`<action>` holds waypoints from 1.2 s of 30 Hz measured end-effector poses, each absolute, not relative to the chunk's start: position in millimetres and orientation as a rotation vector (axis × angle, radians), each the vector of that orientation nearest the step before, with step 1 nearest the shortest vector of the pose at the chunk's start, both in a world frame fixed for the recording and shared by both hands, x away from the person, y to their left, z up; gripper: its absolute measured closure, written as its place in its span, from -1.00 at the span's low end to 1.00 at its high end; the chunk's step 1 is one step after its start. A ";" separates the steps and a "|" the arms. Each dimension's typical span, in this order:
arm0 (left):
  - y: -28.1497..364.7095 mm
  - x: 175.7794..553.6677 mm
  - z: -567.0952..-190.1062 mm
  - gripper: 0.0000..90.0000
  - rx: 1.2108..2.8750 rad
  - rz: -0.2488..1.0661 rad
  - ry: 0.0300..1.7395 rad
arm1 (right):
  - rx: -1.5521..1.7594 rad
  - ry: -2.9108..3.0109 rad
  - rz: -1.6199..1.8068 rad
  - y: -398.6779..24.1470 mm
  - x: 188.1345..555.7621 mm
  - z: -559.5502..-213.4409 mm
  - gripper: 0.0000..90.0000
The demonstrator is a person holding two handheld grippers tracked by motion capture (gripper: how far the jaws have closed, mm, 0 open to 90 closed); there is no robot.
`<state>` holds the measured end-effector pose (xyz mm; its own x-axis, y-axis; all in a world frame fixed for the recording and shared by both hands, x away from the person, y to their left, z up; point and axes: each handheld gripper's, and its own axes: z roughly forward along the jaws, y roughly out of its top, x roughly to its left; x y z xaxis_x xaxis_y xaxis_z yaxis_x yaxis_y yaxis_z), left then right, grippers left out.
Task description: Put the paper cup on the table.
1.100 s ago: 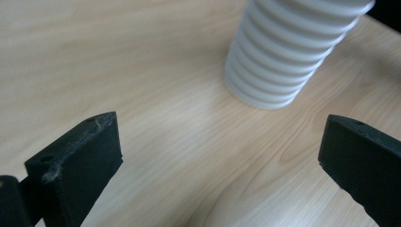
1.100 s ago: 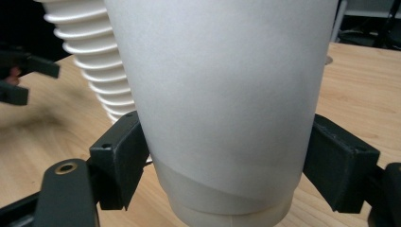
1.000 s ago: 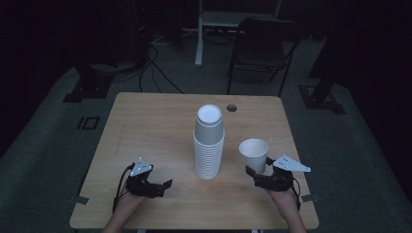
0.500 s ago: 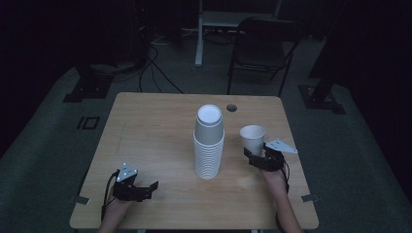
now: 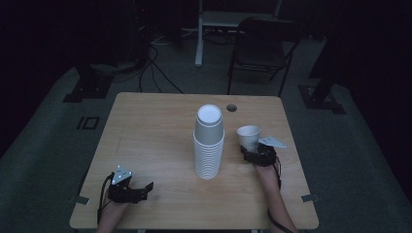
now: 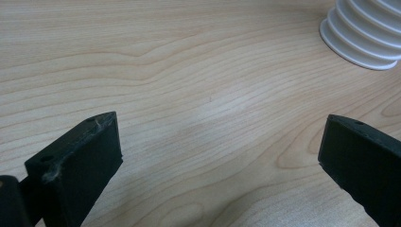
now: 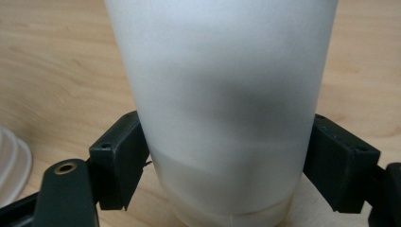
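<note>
Both grippers are matte black. The left gripper point(image 5: 130, 188) carries a grey three-cornered plate behind its jaws, with a black cable looping back from the body. The right gripper point(image 5: 256, 154) bears the same grey plate. Its blocky jaws have small screw holes near their tips, and a brass-ringed hole sits behind one jaw.

- Setting: a dim lab or test room, not a home.
- Light-wood square table point(image 5: 145, 126) with a round cable hole point(image 5: 231, 107) stands alone on grey carpet; tape marks on the floor beside it.
- Beyond the table, far from the right claw point(image 5: 248, 154): black folding metal chair point(image 5: 260, 48), white desk leg point(image 5: 198, 34).
- Loose black cables point(image 5: 155, 63) and black stand bases point(image 5: 87, 87) on the floor.
</note>
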<state>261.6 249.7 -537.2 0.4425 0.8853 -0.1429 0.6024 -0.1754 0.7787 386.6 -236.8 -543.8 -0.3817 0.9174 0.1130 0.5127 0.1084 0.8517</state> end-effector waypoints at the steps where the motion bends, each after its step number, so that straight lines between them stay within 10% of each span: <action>1: 249.7 261.5 -537.4 -0.99 1.885 0.446 1.258 | 1.394 1.953 1.185 -235.7 386.5 -544.6 -0.53; 36: 248.3 261.2 -541.0 -0.99 1.890 0.450 1.248 | 1.352 2.031 1.159 -251.7 338.8 -549.0 -0.77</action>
